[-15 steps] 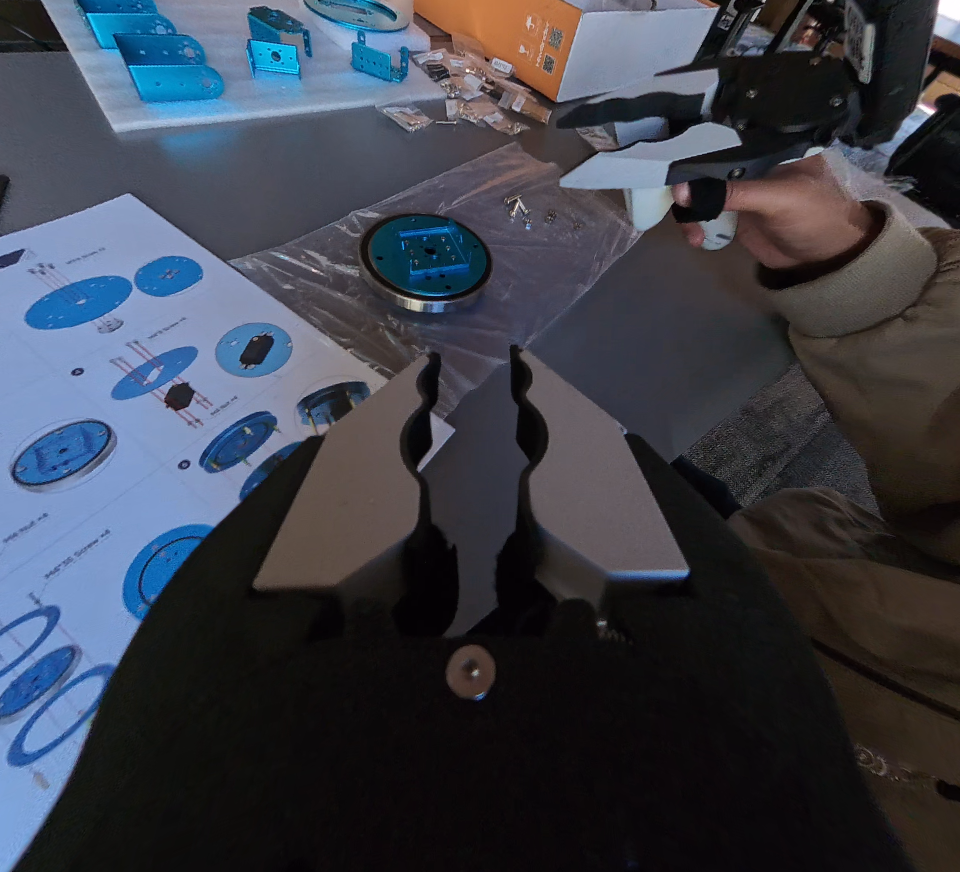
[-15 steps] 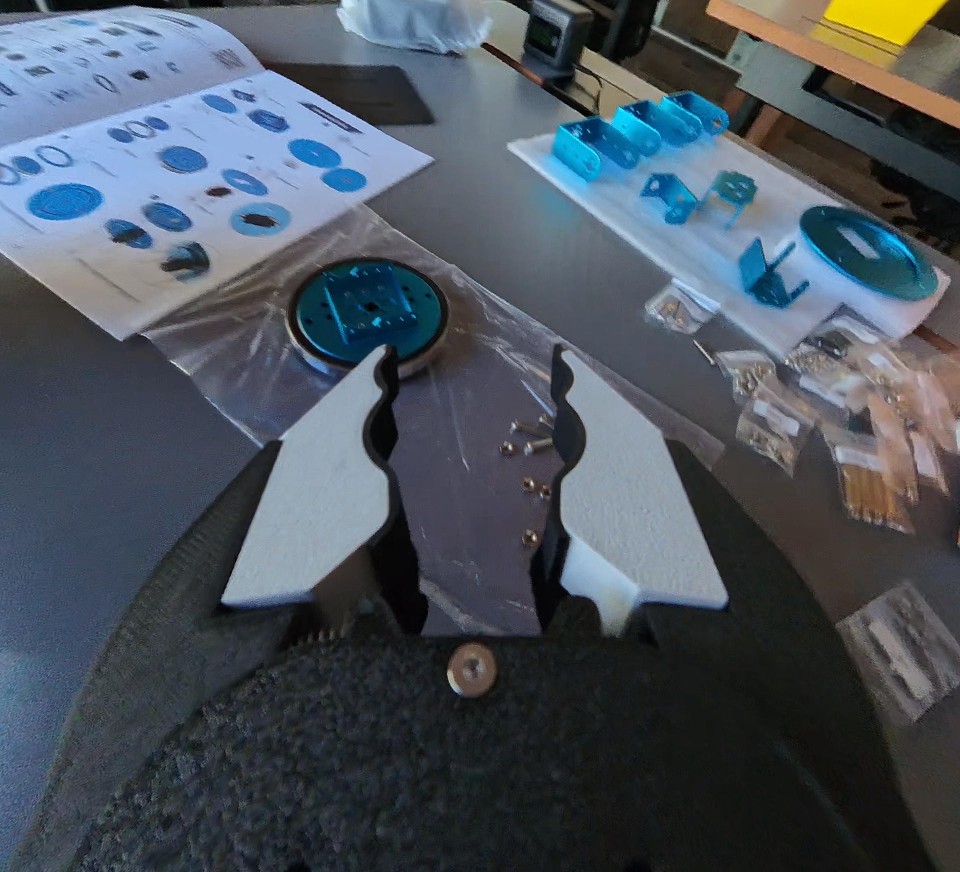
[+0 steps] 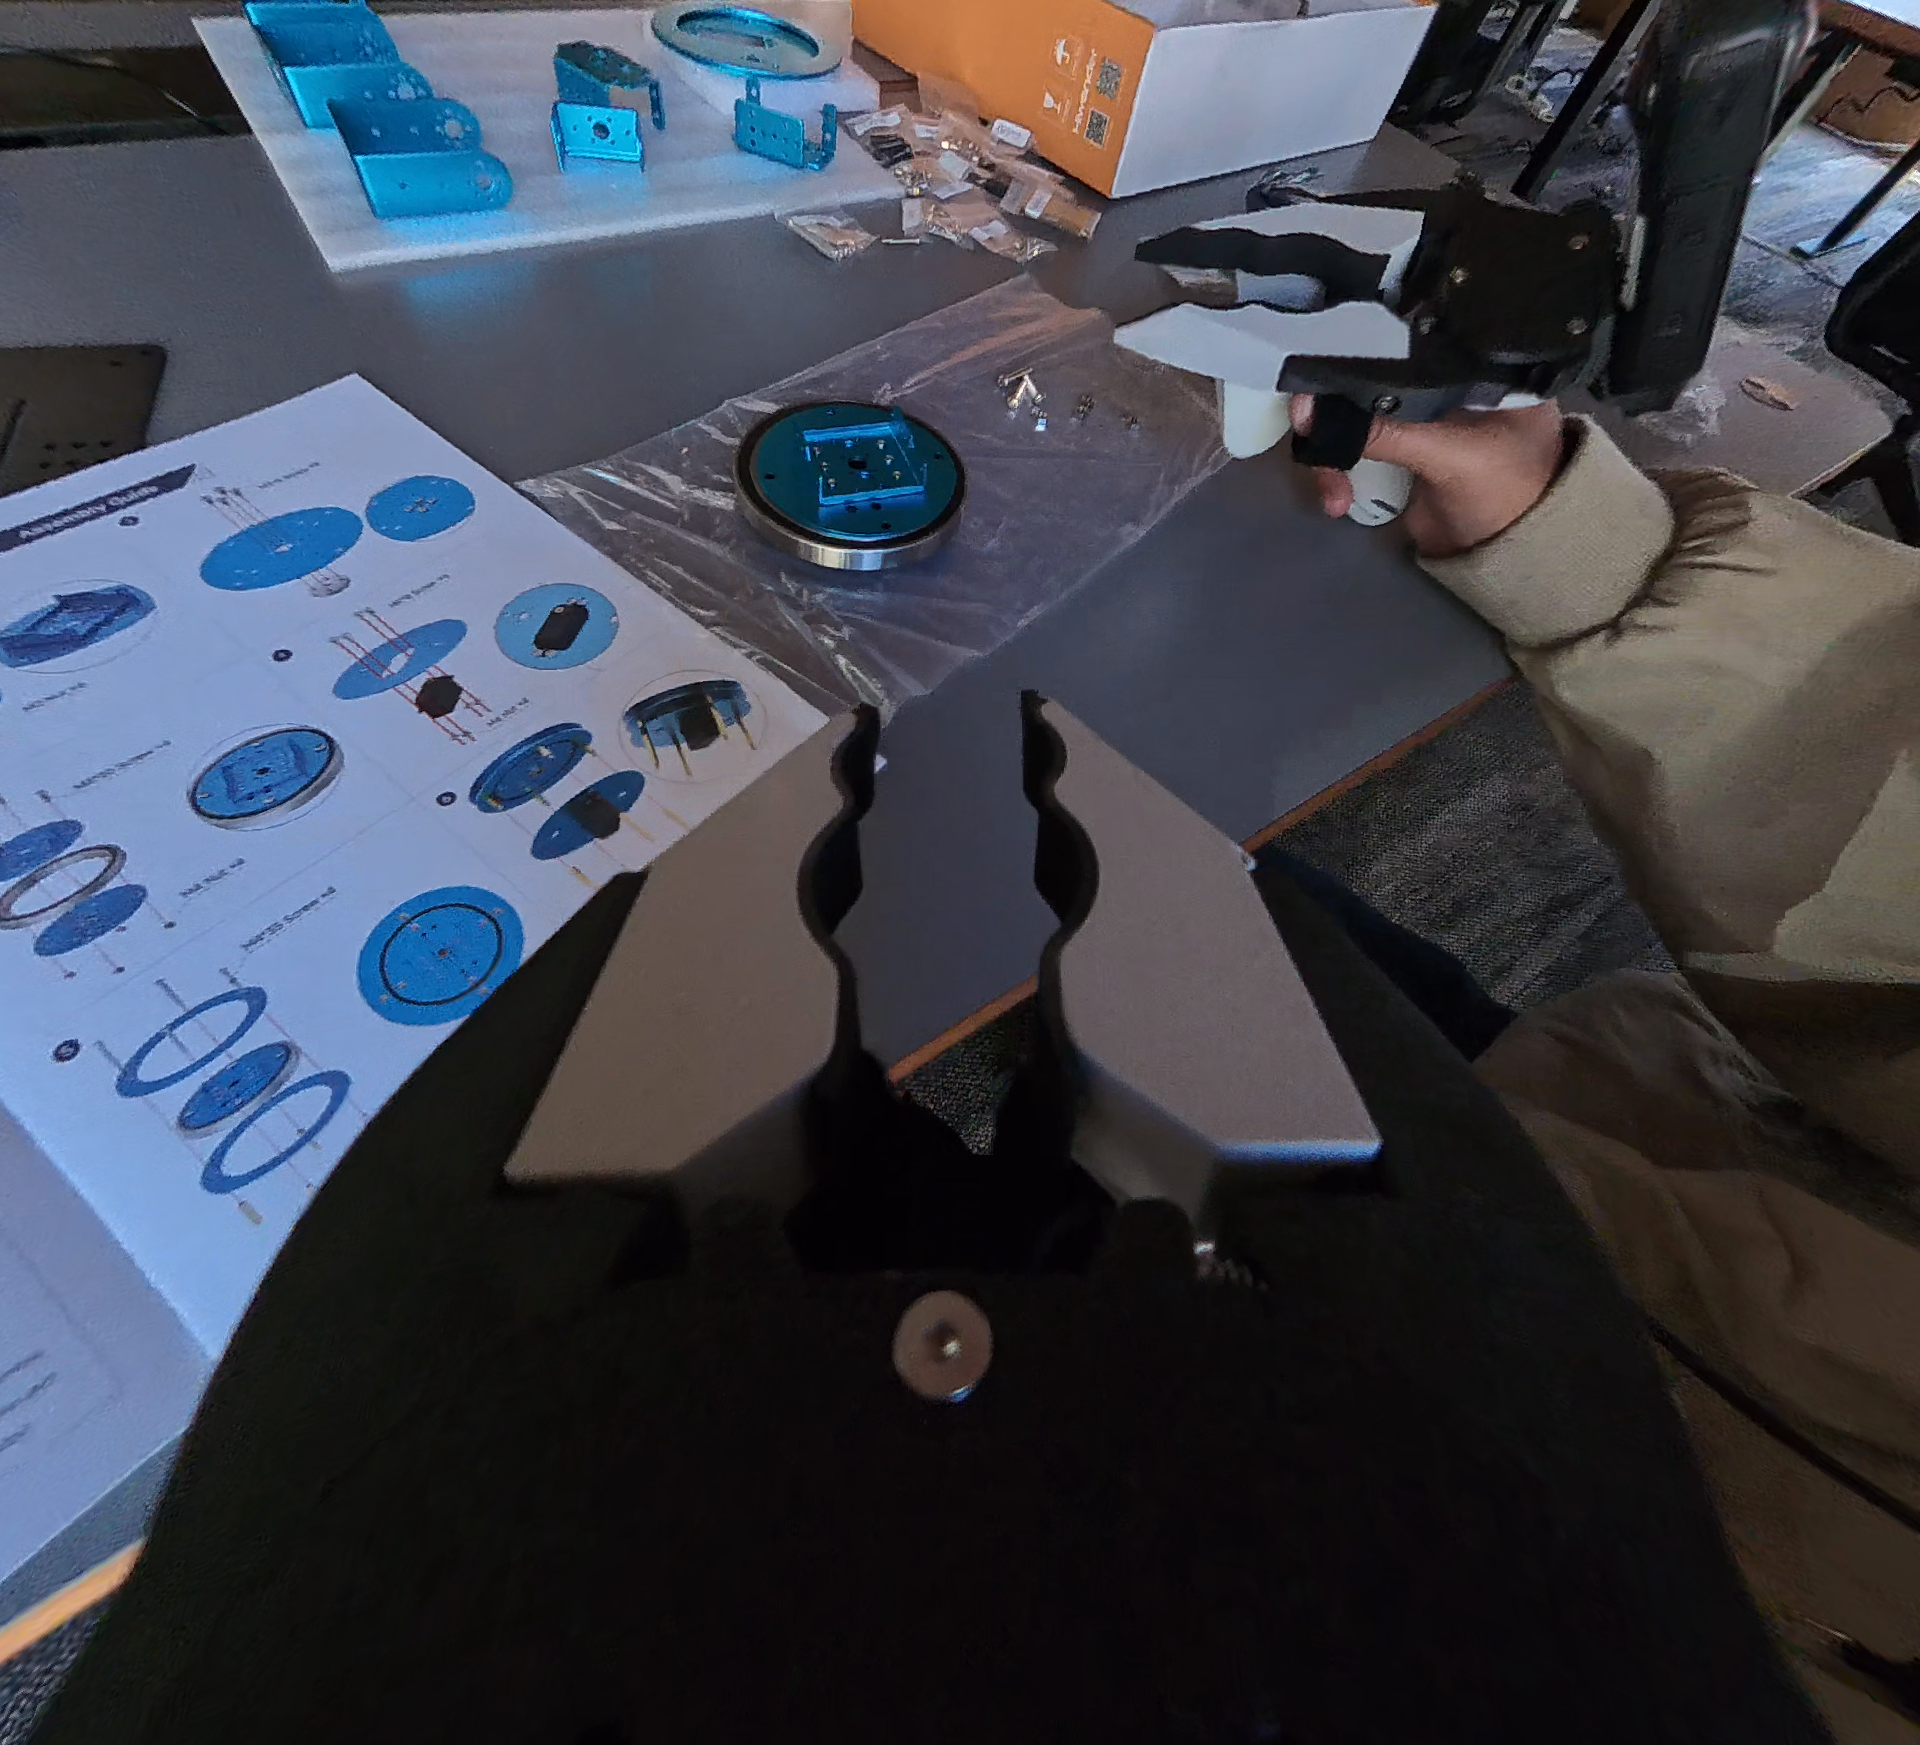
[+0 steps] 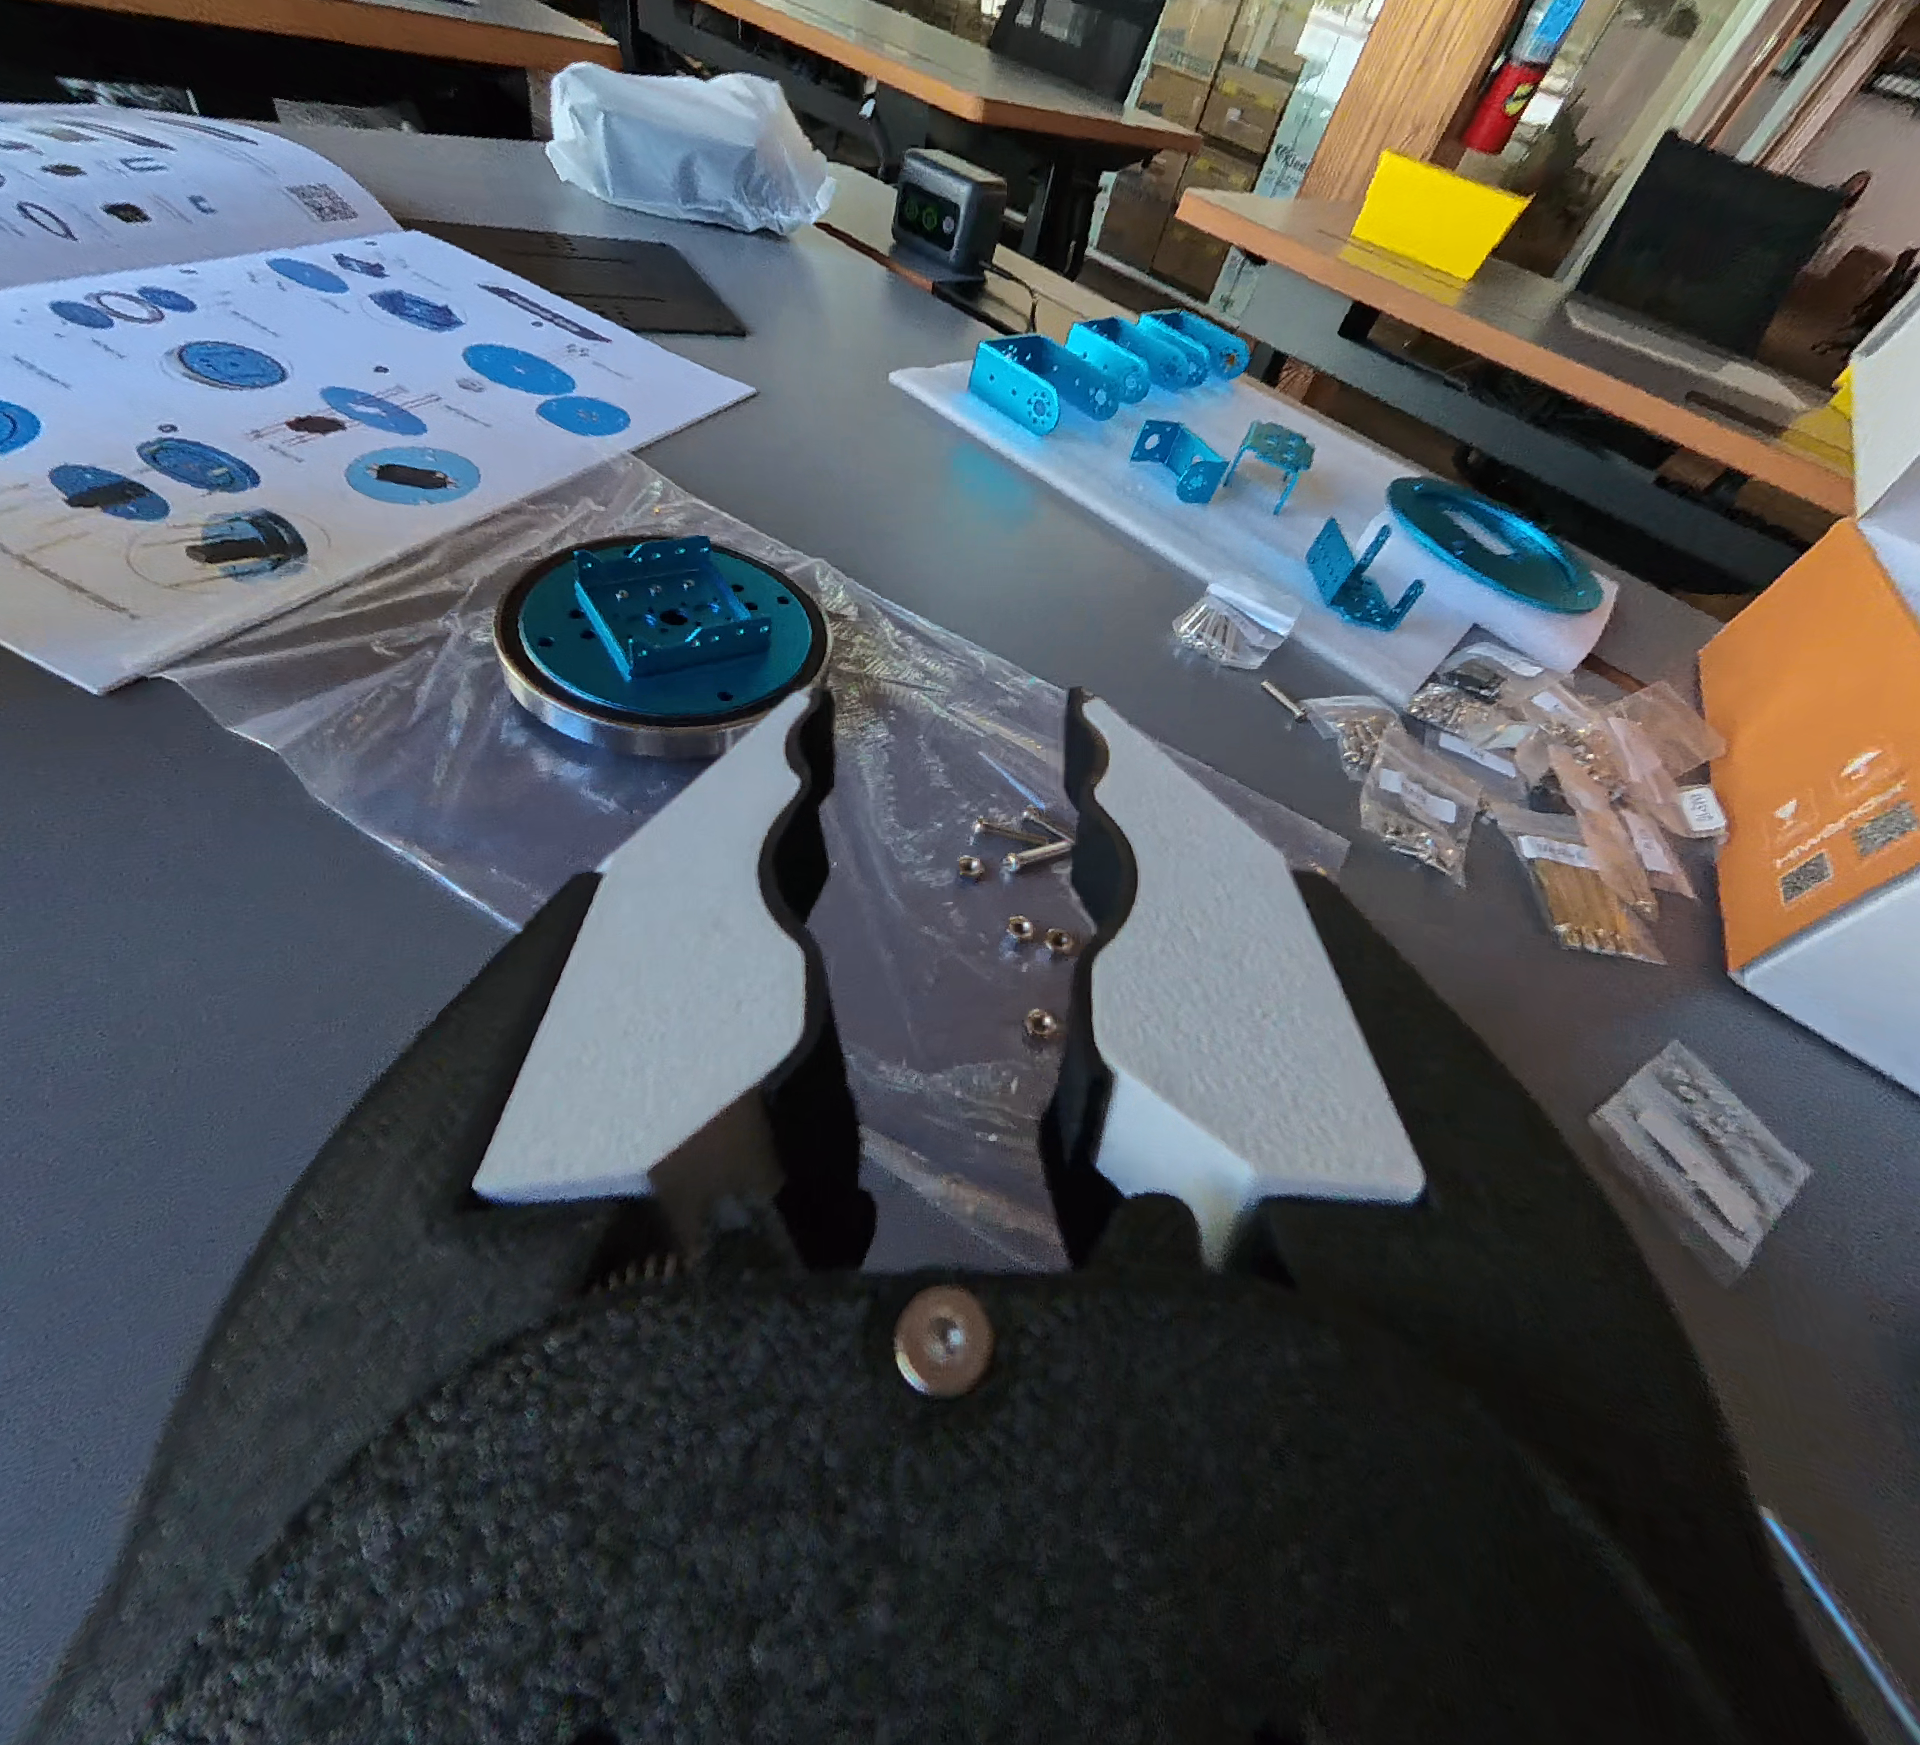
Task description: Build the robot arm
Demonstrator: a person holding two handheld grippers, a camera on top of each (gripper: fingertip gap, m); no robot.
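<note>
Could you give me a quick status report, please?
Left gripper open, empty, above table edge. Right gripper open, empty, over loose screws and nuts on plastic sheet. Blue round plate beside, untouched.

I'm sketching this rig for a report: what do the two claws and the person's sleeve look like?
Both the left claw and right claw have pale grey wedge fingers with wavy black inner edges, on a black body with a silver screw. The sleeve is tan with a ribbed cuff.

On the worktop (image 4: 935, 490), a round bearing plate (image 4: 661, 646) lies on a plastic sheet (image 4: 416, 708). Loose screws and nuts (image 4: 1023, 906) lie right of it. An open manual (image 4: 260, 428) lies left.
</note>
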